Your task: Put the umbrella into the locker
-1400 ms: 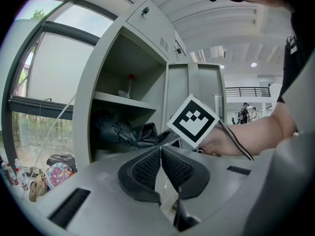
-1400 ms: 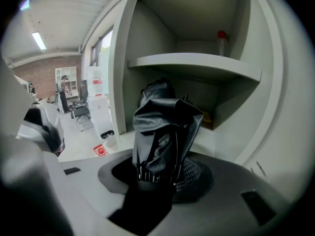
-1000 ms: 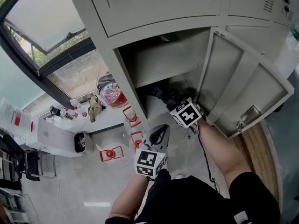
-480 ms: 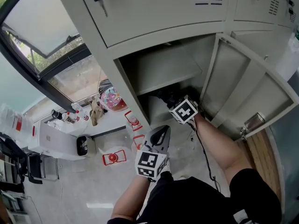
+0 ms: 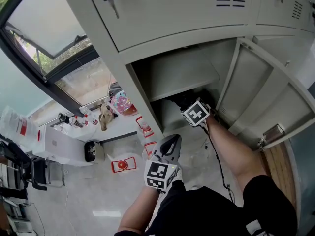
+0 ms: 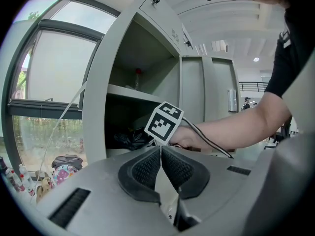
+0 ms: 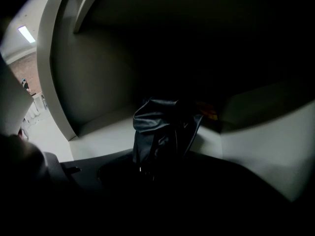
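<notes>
The lower locker floor (image 7: 98,129) carries the black umbrella (image 7: 165,127), under a shelf (image 6: 140,94).

Black umbrella (image 7: 165,132) between jaws inside locker (image 7: 93,82)

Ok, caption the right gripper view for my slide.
Right gripper clamps a folded black umbrella inside the dim locker.

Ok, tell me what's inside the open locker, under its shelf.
A black folded umbrella, held in the right tool. The dark back corner behind it cannot be made out.
</notes>
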Tool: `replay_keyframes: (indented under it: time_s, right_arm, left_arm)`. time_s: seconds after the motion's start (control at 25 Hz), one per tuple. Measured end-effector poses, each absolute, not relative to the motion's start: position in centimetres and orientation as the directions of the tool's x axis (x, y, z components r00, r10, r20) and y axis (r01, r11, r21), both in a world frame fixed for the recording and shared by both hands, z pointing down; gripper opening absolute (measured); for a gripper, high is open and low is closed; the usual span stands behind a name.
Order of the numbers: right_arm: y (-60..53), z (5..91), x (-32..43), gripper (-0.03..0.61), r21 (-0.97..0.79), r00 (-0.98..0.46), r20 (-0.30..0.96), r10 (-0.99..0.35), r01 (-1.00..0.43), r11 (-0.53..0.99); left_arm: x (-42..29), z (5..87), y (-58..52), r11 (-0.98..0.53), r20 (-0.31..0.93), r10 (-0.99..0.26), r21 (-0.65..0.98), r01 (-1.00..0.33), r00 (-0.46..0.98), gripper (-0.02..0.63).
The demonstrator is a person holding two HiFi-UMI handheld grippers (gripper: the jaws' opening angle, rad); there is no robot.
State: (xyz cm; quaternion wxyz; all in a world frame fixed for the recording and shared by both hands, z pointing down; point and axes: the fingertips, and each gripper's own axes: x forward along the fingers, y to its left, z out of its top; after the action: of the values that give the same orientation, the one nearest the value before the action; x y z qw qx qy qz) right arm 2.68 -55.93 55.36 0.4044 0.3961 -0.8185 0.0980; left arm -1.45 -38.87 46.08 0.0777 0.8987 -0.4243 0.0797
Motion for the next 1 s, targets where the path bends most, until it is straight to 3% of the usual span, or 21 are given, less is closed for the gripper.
replay_keyframes:
  time_s: [0.8,1.0]
  right_arm:
    - [-56.3,55.3,3.0,0.282,0.174,-0.356,0.698,-0.621,-0.757,0.63]
    - [-56.4,54.6,3.1,0.338,0.217,-0.345,0.662,-0.665,-0.762,0.611]
  left_arm:
    - [-0.9,46.1,-38.1,-0.616,0.205,-0.76,0.075,-0.784,0.617,0.02]
    - [-1.0,46.1,-37.8,-0.609,0.202,-0.765,0.079,-0.789,0.611,0.02]
